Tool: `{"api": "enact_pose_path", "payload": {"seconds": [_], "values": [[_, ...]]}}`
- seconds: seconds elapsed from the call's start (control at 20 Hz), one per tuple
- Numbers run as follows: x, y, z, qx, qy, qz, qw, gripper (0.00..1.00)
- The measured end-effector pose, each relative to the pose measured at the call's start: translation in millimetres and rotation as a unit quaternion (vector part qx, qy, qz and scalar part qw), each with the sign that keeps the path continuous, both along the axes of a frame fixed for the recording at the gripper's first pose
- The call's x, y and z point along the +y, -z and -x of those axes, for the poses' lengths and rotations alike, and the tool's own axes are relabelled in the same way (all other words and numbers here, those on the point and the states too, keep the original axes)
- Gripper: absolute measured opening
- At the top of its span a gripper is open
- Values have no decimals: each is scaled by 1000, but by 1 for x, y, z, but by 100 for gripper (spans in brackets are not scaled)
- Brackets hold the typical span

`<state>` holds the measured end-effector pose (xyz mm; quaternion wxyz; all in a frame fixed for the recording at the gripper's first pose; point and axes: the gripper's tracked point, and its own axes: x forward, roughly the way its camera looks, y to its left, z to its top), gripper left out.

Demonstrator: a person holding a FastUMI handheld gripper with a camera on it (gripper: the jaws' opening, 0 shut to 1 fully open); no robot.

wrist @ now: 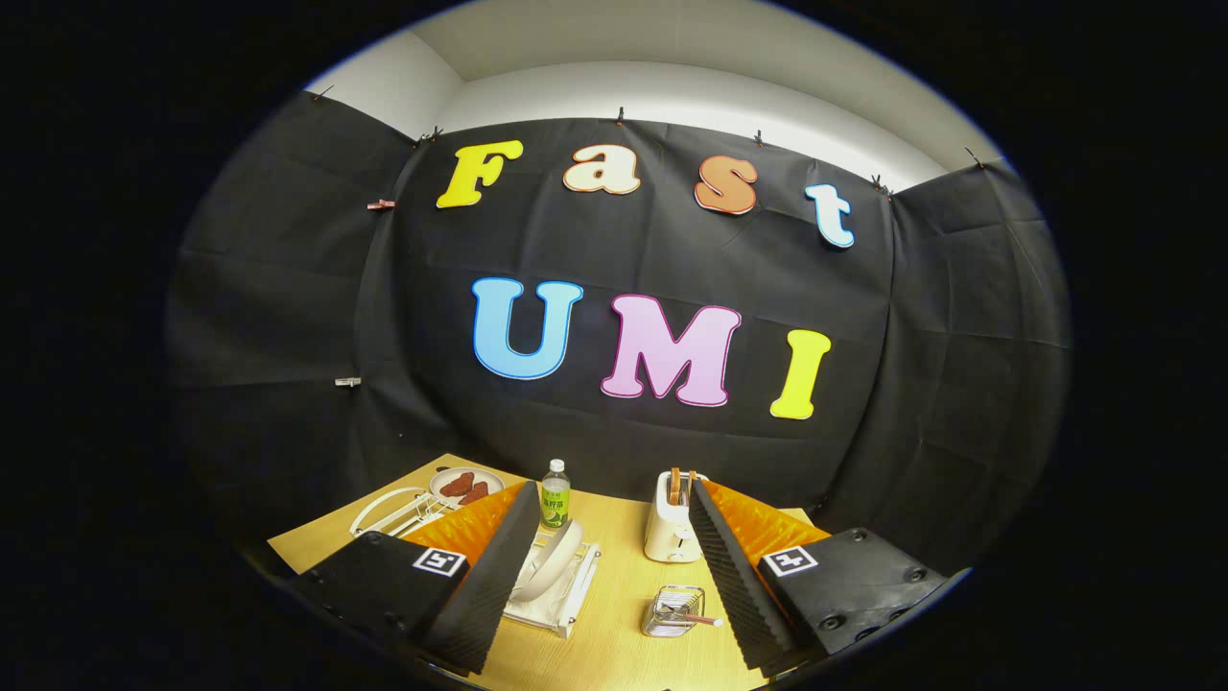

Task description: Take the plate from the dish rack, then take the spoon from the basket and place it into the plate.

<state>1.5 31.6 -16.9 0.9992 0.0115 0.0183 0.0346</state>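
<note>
Nothing of the task appears done yet. Plate (pixel 556 559) stands on edge in the dish rack (pixel 561 600), which sits on the wooden table (pixel 614 643) towards its near edge, close beside the left finger. Spoon (pixel 697 619) lies in the small wire basket (pixel 673 612), handle poking out over the basket's rim towards the right finger; basket is near the table's near edge, just beside that finger. Both pick-ups and the final placing are judged still to come.

Gripper (pixel 609 576): fingers spread wide, holding nothing, touching nothing as far as can be told. Rack and basket both fall in the gap between the fingers, below and ahead of them; the claw looks raised well above the table.

Other items: green-labelled bottle (pixel 555 494) behind the rack; toaster (pixel 671 518) with slices in its slots behind the basket; a second plate with brown food (pixel 467 485) at the far left corner, and an empty wire stand (pixel 393 513) beside it.
</note>
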Motion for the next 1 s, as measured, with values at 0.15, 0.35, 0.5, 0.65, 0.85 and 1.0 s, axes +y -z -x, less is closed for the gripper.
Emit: {"api": "enact_pose_path", "payload": {"seconds": [0.15, 0.35, 0.5, 0.65, 0.85, 1.0], "values": [[4, 5, -4, 11, -3, -3, 1000, 96], [19, 32, -20, 58, -21, -3, 998, 96], [38, 69, -45, 116, -39, 0, 992, 95], [55, 114, -73, 182, -47, -10, 982, 94], [73, 184, -106, 269, -41, -25, 962, 92], [85, 226, -125, 319, -32, -39, 946, 91]]}}
